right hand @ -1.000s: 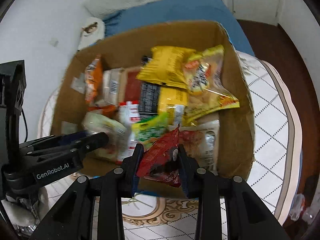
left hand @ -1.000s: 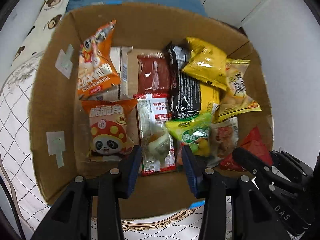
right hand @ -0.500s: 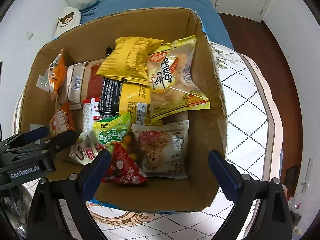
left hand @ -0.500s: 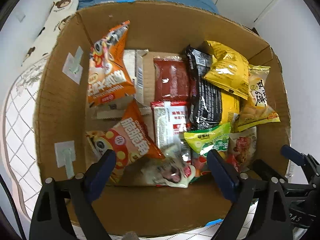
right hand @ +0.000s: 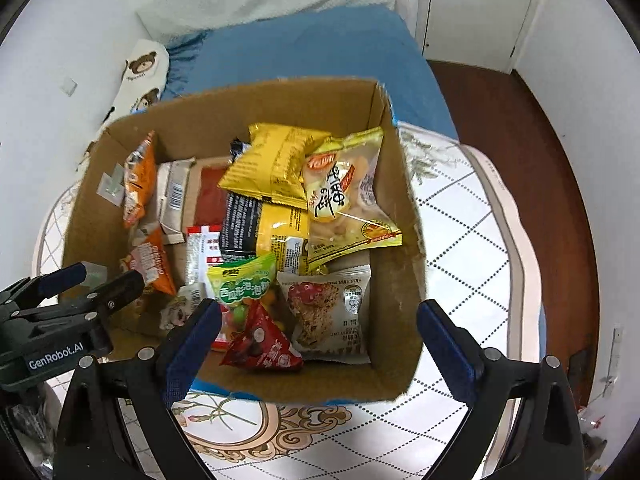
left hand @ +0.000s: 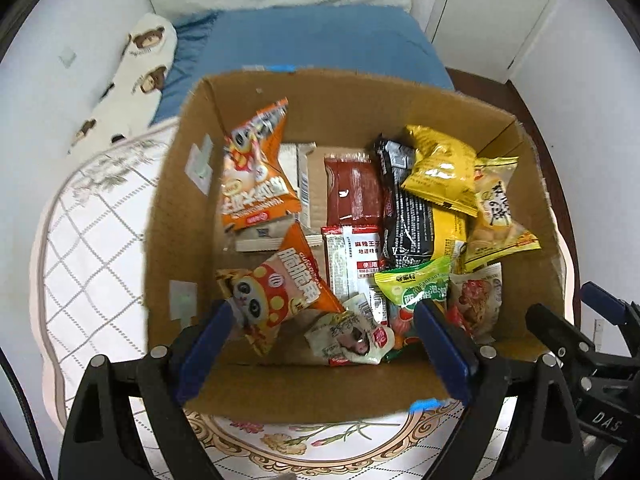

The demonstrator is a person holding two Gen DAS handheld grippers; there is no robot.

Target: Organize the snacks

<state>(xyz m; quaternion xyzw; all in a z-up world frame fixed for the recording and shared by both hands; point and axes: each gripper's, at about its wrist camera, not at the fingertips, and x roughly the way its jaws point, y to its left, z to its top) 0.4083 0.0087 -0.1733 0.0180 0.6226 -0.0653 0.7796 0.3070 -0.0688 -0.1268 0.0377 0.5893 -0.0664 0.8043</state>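
Both hand-held grippers have let go and drawn back from the box (left hand: 172, 216). The left hand-held gripper (left hand: 320, 344) dropped the pale packet (left hand: 352, 338) by the near wall; the right hand-held gripper (right hand: 320, 344) released the red packet (right hand: 260, 344) beside it.

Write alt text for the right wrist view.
The open right gripper hovers empty over a cardboard box full of snack packets, a red triangular packet nearest its fingers. The left gripper reaches in from the left edge.

cardboard box (left hand: 360, 376): matt, rough | snack packets (right hand: 280, 168): glossy plastic | tablecloth (right hand: 460, 240): quilted cloth
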